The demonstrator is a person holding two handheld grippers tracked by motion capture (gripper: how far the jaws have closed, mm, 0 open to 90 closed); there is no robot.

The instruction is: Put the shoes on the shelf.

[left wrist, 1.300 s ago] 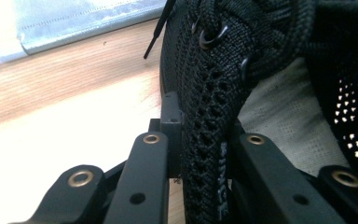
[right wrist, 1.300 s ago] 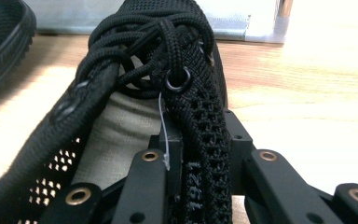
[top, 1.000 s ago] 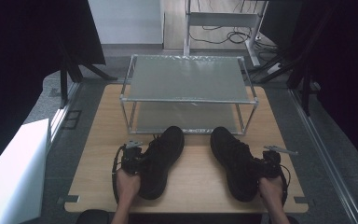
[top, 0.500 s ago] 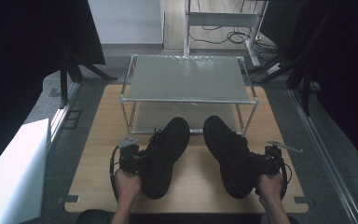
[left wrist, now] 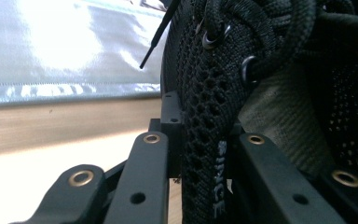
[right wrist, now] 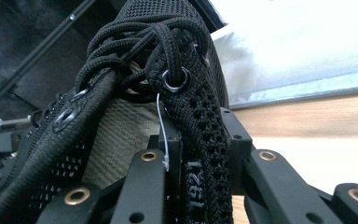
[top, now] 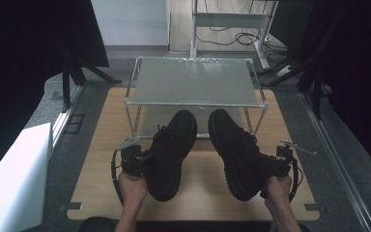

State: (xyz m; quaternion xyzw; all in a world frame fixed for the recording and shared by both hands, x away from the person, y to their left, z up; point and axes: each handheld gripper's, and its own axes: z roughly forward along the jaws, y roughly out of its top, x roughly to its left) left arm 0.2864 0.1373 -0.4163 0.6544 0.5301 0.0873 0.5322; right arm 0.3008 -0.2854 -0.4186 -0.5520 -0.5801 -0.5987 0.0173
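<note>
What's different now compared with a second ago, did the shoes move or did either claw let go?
Both black shoes have been carried forward and up: the left shoe and right shoe now reach with their toes to the front edge of the wire rack. The left claw and right claw stay clamped on each shoe's collar wall; nothing was let go. The rack and the table have not moved.

1. A lab-like recording room: black curtains hang along both sides.
2. A light wooden tabletop bears a metal-framed rack with a frosted shelf.
3. Loose cables trail across the floor beneath a grey metal stand.
</note>
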